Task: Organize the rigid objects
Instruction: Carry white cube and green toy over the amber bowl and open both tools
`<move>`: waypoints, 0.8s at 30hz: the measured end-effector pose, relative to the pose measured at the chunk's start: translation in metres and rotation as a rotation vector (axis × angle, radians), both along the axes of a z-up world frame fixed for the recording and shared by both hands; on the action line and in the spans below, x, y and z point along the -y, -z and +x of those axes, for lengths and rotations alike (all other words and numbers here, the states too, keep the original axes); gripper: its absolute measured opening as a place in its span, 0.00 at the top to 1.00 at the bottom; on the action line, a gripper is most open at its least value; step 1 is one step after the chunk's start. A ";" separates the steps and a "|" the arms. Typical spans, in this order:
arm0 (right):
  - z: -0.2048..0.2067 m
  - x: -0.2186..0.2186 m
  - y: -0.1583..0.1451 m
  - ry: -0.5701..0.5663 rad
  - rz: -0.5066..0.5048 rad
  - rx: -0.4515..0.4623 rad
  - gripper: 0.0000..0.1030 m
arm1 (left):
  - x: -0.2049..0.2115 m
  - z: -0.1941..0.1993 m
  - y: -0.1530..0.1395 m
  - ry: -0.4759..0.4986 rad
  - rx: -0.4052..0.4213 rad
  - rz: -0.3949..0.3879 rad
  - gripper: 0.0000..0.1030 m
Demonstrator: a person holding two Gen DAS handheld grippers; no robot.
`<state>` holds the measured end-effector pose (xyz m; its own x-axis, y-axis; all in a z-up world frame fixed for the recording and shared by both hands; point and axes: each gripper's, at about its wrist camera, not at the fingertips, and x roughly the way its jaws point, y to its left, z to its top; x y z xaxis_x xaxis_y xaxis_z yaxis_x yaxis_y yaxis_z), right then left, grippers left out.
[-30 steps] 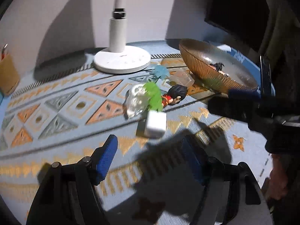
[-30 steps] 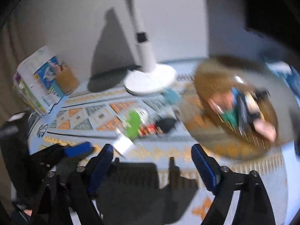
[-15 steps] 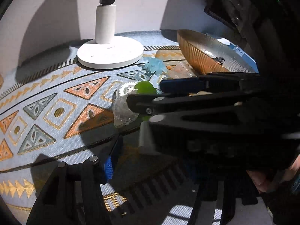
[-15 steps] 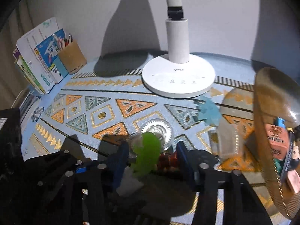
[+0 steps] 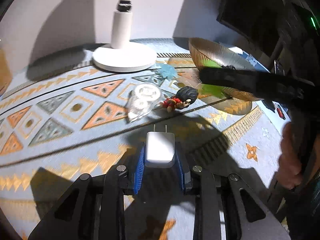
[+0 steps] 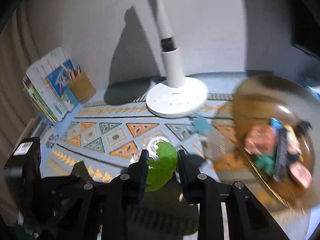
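On the patterned mat [image 5: 60, 108] — no writing legible — white charger [image 5: 160, 149] between closing jaws.

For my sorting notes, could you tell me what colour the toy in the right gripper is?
Translucent bright green; the toy shows best in the right wrist view.

Left gripper [image 5: 160, 156] jaws clamping white charger [image 5: 160, 150] above patterned mat [image 5: 60, 108].

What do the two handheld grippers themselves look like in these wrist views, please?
Both are alike. The left gripper has a matte black frame with angular cut-outs and round silver pivot screws, and its fingers carry ribbed blue pads. The right gripper has the same black linkage and silver screws; its pads look dark here. A white label sits on the black body at that view's left edge. No cables or sleeves show.
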<state>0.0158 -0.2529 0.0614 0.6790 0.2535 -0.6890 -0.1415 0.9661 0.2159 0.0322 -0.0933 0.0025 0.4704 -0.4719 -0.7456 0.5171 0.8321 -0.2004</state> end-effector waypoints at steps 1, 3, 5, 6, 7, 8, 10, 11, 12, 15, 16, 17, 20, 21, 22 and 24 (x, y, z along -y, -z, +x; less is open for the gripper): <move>-0.014 0.008 0.001 0.015 0.014 -0.001 0.73 | -0.004 -0.005 -0.001 -0.011 0.005 -0.001 0.76; -0.035 0.019 0.012 0.034 0.040 -0.031 0.73 | -0.012 -0.013 -0.001 -0.036 0.011 -0.005 0.76; -0.045 0.023 0.027 0.041 0.053 -0.080 0.73 | -0.014 -0.016 0.003 -0.048 -0.007 -0.016 0.76; -0.050 0.024 0.037 0.040 0.063 -0.107 0.73 | -0.014 -0.017 0.006 -0.043 -0.025 -0.026 0.76; -0.053 0.025 0.044 0.033 0.081 -0.123 0.73 | -0.013 -0.019 0.009 -0.040 -0.037 -0.039 0.76; -0.055 0.026 0.050 0.021 0.106 -0.140 0.73 | -0.011 -0.021 0.011 -0.042 -0.037 -0.031 0.76; -0.057 0.024 0.057 0.013 0.120 -0.164 0.73 | -0.009 -0.027 0.008 -0.051 0.016 0.000 0.76; -0.059 0.023 0.059 0.021 0.109 -0.165 0.73 | -0.008 -0.029 0.006 -0.051 0.033 0.001 0.76; -0.060 0.022 0.059 0.025 0.104 -0.165 0.73 | -0.007 -0.030 0.007 -0.049 0.033 0.005 0.76; -0.068 0.021 0.059 0.021 0.101 -0.170 0.68 | -0.008 -0.029 0.007 -0.057 0.038 0.016 0.76; -0.071 0.020 0.058 0.014 0.105 -0.168 0.62 | -0.008 -0.028 0.007 -0.056 0.038 0.013 0.76; -0.076 0.018 0.057 0.005 0.104 -0.163 0.58 | -0.009 -0.029 0.007 -0.054 0.038 0.010 0.76; -0.087 0.014 0.056 0.012 0.058 -0.156 0.42 | -0.007 -0.028 0.008 -0.048 0.033 0.014 0.76; -0.088 0.012 0.056 0.012 0.039 -0.153 0.42 | -0.007 -0.028 0.008 -0.047 0.034 0.017 0.76; -0.089 0.011 0.056 0.013 0.029 -0.151 0.42 | -0.006 -0.028 0.008 -0.047 0.038 0.021 0.76; -0.089 0.008 0.057 0.027 0.004 -0.149 0.42 | -0.007 -0.028 0.008 -0.044 0.040 0.023 0.76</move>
<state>-0.0728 -0.2605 0.0048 0.5756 0.2398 -0.7818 -0.0816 0.9681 0.2369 0.0038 -0.0867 -0.0054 0.5199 -0.4331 -0.7363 0.4875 0.8582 -0.1606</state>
